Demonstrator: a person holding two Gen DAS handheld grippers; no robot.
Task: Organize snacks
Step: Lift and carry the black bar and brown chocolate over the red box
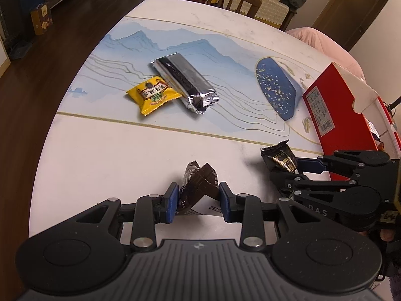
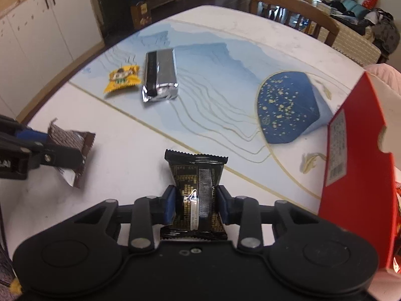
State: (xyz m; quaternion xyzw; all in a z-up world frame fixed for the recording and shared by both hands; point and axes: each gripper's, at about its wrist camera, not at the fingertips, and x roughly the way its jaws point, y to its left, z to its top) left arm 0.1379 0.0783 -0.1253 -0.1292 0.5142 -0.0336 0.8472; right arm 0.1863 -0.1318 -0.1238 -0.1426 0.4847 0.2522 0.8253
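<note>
Midway: left hand-held gripper (image 1: 198, 195) pinching brown snack (image 1: 199, 184), right hand-held gripper (image 2: 195, 202) pinching black snack (image 2: 196, 188); yellow packet (image 1: 153, 94), silver bar (image 1: 185, 81) left on table (image 1: 100, 150); red box (image 1: 351, 115) alongside.

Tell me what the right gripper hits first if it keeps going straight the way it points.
Likely bare table. The right gripper, shut on a black packet, points steeply down at white tabletop just ahead. The red box sits off to its right, out of line, though depth is hard to judge.

Marble-look table (image 1: 100, 150) with blue mountain print, wooden chair (image 2: 295, 12) behind, white cabinets (image 2: 37, 25), dark wood floor (image 1: 37, 75)
</note>
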